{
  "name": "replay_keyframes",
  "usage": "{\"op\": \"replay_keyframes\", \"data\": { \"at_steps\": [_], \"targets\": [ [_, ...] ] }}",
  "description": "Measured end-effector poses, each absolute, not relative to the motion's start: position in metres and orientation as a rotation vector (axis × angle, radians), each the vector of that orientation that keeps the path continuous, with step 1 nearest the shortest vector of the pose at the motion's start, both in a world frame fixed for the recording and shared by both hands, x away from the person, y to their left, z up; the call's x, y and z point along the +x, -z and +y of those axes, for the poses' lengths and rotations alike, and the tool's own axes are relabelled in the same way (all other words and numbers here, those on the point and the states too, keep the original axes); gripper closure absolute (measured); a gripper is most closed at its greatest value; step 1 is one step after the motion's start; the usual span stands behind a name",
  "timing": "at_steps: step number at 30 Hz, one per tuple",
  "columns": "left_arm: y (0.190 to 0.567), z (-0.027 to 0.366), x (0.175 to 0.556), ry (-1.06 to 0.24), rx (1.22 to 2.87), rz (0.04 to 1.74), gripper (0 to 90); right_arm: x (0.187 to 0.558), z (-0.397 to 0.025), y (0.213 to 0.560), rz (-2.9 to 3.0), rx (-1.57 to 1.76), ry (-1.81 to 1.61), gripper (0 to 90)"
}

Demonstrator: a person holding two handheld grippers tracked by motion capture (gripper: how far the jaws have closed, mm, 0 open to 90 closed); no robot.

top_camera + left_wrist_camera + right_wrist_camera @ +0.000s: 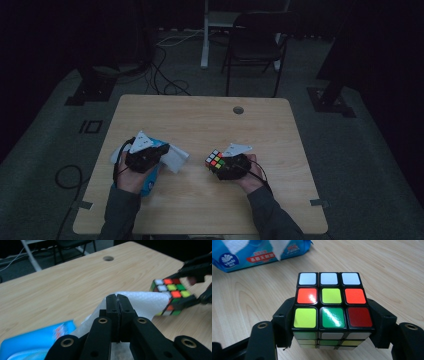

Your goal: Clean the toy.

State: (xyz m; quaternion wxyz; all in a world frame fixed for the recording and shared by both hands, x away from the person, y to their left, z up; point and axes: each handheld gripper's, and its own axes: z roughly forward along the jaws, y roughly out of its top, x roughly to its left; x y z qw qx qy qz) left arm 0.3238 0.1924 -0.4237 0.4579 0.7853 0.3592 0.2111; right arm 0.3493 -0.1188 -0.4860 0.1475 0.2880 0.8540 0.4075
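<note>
A: What is seen at the left of the wooden table [200, 200]?

B: A blue tissue pack [148, 184] is lain near the front-left part of the table, partly under the person's left hand [131, 179]. A white tissue [175, 157] is drawn from it and is pinched by the left tool [117, 302], whose jaws are pressed together on the sheet. In the left gripper view the tissue is spread just beyond the closed jaw tips, with the pack at the lower left.

A: And in the middle?

B: Bare wood is shown between the two hands, with a round cable hole [238, 110] near the far edge.

A: And to the right?

B: A puzzle cube [332, 305] is gripped by the right tool [332, 327], one jaw set against each side of it. It is held near the table, right of centre, though contact with the wood cannot be judged. White, orange, yellow, green and red squares are seen on its upper face. The cube is kept just beside the tissue's far edge. A chair [257, 42] is stood on the floor beyond the table.
</note>
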Motion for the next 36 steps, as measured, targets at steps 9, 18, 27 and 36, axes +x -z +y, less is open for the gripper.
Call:
{"op": "replay_keyframes", "data": {
  "at_steps": [9, 18, 27, 36],
  "targets": [
    [0.418, 0.167, 0.332, -0.493, 1.941, 0.829, 89.8, 0.344, -0.107, 0.485, 2.48, 0.782, -1.191, 33.9],
    [0.414, 0.15, 0.334, -0.479, 1.932, 0.788, 89.7, 0.343, -0.099, 0.483, 2.491, 0.758, -1.208, 33.9],
    [0.408, 0.13, 0.335, -0.478, 1.905, 0.737, 89.6, 0.344, -0.095, 0.486, 2.503, 0.757, -1.208, 33.9],
    [0.408, 0.117, 0.335, -0.447, 1.894, 0.717, 89.5, 0.343, -0.097, 0.487, 2.497, 0.762, -1.213, 33.9]
  ]
}}
